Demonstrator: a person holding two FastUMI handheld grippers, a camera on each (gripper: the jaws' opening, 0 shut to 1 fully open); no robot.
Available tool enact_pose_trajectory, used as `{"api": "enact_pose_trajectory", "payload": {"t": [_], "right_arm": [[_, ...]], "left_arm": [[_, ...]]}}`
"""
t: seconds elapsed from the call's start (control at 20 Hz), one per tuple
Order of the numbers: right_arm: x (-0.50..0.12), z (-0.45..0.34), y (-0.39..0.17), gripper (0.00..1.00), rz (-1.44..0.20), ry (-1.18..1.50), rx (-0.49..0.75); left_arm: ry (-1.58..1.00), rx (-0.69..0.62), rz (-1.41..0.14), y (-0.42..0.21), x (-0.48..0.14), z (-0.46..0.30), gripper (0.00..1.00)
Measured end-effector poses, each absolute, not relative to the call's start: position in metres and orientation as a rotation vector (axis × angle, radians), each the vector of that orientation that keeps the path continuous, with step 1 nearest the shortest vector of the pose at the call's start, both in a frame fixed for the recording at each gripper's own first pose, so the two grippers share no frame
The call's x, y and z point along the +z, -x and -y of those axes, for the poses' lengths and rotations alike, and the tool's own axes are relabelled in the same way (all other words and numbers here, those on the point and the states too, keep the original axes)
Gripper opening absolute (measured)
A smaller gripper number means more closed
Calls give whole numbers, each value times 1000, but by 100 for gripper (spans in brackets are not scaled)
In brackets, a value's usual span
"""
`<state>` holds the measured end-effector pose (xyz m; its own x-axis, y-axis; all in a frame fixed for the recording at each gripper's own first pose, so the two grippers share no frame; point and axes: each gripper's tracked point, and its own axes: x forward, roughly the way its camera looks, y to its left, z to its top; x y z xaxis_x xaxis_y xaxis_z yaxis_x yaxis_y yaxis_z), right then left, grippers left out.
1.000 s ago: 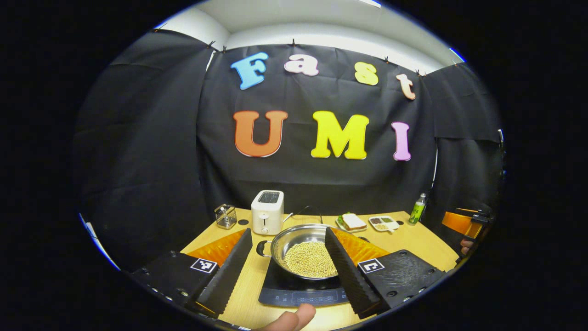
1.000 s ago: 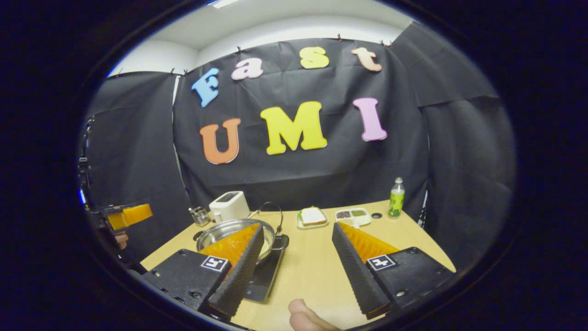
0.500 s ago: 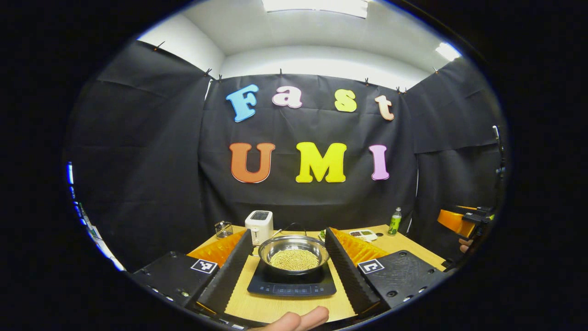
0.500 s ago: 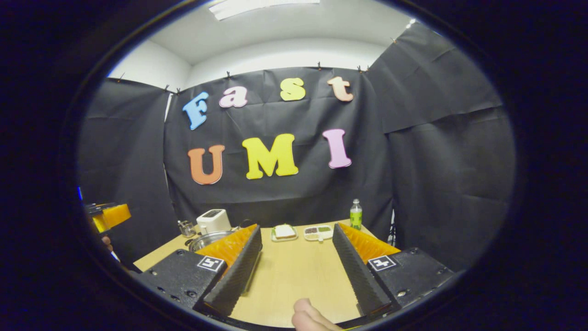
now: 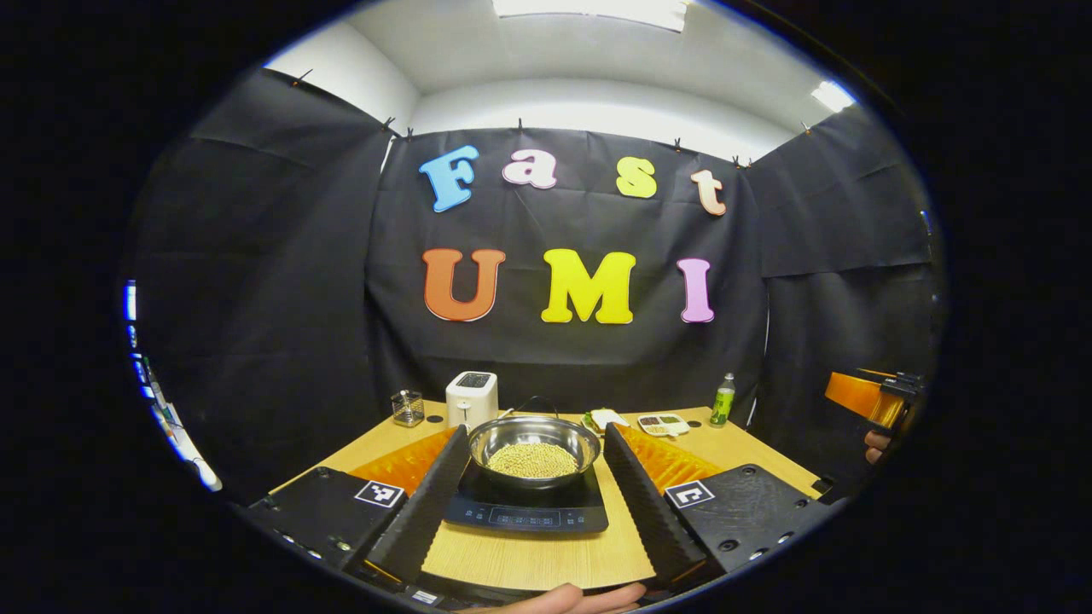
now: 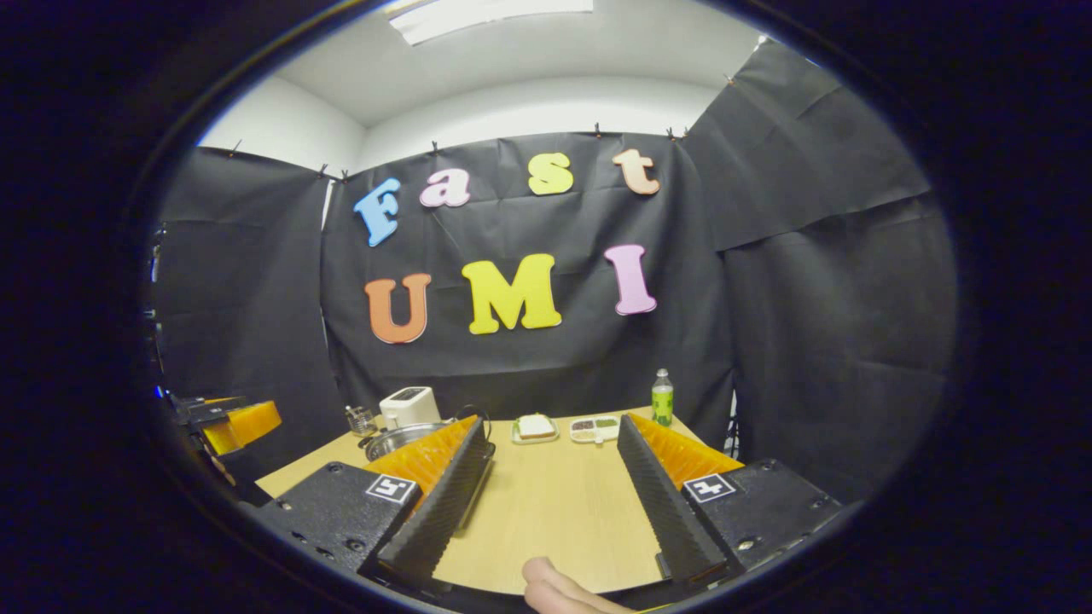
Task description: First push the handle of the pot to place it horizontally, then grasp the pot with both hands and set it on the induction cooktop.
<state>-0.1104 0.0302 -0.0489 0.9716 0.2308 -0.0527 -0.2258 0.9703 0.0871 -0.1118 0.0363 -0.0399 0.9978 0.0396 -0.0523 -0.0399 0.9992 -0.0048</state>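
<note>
pot (image 5: pixel 534 449) with yellow grains is seated on the induction cooktop (image 5: pixel 527 507), on the wooden surface (image 5: pixel 537 558). left claw (image 5: pixel 529 503) is held open, nothing gripped, well back from the pot. right claw (image 6: pixel 546 503) is also open and empty above the surface. toaster (image 5: pixel 471 398) is seen behind the pot.

pot (image 5: pixel 534 447) on induction cooktop (image 5: pixel 525 509), claw (image 5: pixel 529 503) spread
</note>
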Motion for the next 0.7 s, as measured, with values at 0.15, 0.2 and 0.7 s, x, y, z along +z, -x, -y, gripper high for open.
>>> {"api": "enact_pose_trajectory", "payload": {"t": [0.15,0.2,0.7], "right_arm": [[-54,-21,111,96,-57,-66,213],[-54,-19,111,96,-54,-71,208],[-57,-18,112,96,-61,-91,224]], "left_arm": [[47,18,-17,114,-31,-40,95],[65,8,-8,117,-36,-41,95],[54,-31,8,120,-34,-39,95]]}}
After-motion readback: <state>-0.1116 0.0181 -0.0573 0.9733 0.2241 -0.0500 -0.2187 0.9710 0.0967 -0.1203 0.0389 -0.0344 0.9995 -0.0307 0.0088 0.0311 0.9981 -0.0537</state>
